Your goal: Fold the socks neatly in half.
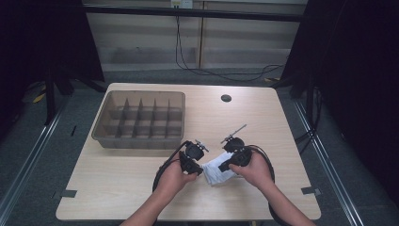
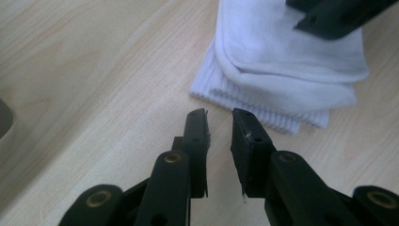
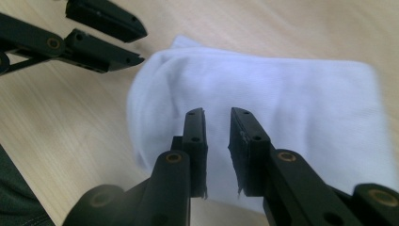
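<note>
While both hands hover at the counter's (image 1: 117,188) near edge, left gripper (image 2: 219,117) fingers slightly parted and empty just short of the folded white sock (image 2: 287,61), right gripper (image 3: 217,115) fingers narrowly parted above it, grasping nothing, divided tray (image 1: 141,120) farther back left.

Folded white sock (image 1: 217,170) half covered by both grippers in the high view. In the left gripper view its 12 o'clock end is cut off by the frame, and part is hidden under the other gripper's fingers (image 2: 329,19). Divided tray (image 1: 141,120) contents too small to tell.
</note>
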### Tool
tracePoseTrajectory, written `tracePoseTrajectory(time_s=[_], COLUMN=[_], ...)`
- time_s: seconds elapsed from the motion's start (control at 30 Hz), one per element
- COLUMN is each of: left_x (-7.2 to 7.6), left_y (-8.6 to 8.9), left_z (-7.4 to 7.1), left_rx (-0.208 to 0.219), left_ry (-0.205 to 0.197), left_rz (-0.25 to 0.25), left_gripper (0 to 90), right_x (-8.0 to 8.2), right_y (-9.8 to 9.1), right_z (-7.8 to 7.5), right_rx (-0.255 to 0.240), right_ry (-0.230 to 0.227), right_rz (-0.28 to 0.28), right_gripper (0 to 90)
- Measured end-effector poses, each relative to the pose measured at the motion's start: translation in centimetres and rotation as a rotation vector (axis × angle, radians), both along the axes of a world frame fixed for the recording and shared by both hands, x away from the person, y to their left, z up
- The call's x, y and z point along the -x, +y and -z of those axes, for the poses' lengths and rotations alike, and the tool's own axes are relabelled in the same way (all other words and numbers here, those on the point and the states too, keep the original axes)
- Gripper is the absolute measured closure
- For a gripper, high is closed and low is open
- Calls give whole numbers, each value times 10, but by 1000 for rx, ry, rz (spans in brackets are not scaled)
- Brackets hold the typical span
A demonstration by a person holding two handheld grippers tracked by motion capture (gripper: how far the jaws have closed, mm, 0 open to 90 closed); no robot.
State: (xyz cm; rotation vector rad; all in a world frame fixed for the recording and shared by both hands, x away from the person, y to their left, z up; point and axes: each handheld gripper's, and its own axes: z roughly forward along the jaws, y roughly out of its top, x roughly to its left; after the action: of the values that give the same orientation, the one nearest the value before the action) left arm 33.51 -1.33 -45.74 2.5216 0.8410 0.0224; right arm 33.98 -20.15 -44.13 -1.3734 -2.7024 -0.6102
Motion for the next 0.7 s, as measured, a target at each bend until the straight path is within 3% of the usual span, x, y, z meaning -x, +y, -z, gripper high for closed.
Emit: tracePoseTrajectory(time_s=[0.17,0.27,0.53,0.7], left_x=[0,-1,-5,-9], left_y=[-4,-6,-12,-18], left_z=[-4,-7,-15,-25], left_rx=[-3,-6,1,8], left_ry=[-3,-7,-4,-4], left_rz=[6,14,15,18], left_gripper=[763,762,764,771], right_x=[-3,-4,-4,-4], right_y=[-17,-24,-32,-31], right_z=[-10,-10,14,8], right_rx=[5,62,74,79], right_ry=[-25,-50,-3,-9], right_rz=[37,40,63,48], right_gripper=[777,777,778,773])
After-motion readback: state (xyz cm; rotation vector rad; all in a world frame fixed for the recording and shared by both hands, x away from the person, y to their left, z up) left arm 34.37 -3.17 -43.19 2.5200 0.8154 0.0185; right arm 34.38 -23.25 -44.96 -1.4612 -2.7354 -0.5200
